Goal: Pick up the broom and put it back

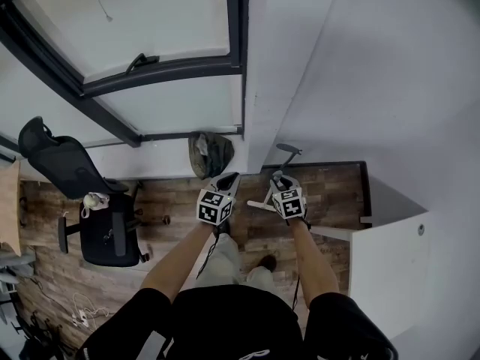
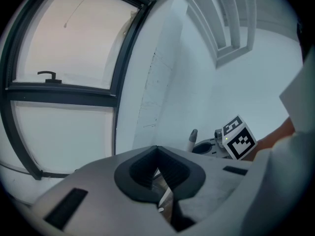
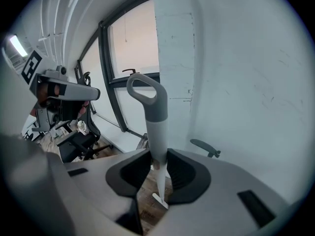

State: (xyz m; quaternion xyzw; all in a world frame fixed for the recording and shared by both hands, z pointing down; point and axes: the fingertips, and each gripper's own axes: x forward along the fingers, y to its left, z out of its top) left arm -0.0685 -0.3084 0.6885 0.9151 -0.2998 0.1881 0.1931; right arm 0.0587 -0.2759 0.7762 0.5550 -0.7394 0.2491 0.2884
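Grip: right gripper (image 3: 160, 170) clamps broom (image 3: 148, 104) handle; left gripper (image 2: 157, 168) closed, empty.
Risk: handle top may strike wall (image 3: 241, 77) beside grey hook (image 3: 204, 148).

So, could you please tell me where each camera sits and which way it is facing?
Head view: on the person's head, looking steeply down at the wooden floor; forearms, left gripper and right gripper show.
Left gripper view: on the left gripper, facing window and wall past its shut, empty jaws.
Right gripper view: on the right gripper, facing the wall corner along jaws clamping the broom handle.
Shared: both gripper views show the window and each other's gripper.
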